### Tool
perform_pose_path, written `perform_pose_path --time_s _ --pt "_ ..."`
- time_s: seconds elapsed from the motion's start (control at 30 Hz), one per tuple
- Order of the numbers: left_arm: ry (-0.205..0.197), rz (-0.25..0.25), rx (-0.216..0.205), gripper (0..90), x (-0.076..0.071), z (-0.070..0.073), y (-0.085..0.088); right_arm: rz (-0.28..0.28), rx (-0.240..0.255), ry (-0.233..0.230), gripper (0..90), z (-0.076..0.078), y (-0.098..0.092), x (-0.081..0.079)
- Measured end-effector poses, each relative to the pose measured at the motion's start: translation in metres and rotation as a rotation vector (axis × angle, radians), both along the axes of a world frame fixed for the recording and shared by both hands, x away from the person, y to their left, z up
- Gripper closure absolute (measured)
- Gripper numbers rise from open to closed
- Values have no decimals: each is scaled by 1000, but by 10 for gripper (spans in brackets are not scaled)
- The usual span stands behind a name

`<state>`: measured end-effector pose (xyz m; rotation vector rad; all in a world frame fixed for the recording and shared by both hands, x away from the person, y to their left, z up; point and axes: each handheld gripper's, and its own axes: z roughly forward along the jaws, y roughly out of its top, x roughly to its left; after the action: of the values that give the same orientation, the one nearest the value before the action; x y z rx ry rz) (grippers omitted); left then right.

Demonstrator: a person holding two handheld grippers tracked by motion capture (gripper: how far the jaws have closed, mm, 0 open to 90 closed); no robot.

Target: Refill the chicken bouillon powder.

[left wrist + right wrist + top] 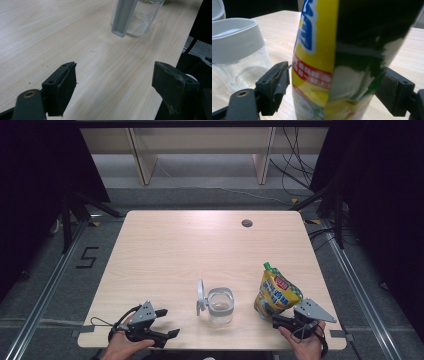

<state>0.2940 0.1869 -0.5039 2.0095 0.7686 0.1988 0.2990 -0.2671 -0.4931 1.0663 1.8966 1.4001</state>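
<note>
On the pale wooden table the yellow pouch stands near the front right corner between the right gripper's jaws, which look just short of clamping, while the left gripper waits spread wide near the open jar, likely to steady it

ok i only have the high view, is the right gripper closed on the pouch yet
observer: No. In the right gripper view the right gripper has its jaws wide apart, one on each side of the pouch, not squeezing it.
operator: and the left one, holding anything
observer: Nothing. The left gripper is open over bare table, pointing at the jar.
operator: anything in the jar
observer: Up close, pale grains dust the inside of its glass.
</note>
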Motion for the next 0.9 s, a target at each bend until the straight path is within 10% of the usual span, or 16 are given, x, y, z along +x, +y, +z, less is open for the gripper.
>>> perform_pose_path --time_s 0.9 --pt "-7 -15 47 192 0 1 -1 -50 27 -55 259 -10 3 17"
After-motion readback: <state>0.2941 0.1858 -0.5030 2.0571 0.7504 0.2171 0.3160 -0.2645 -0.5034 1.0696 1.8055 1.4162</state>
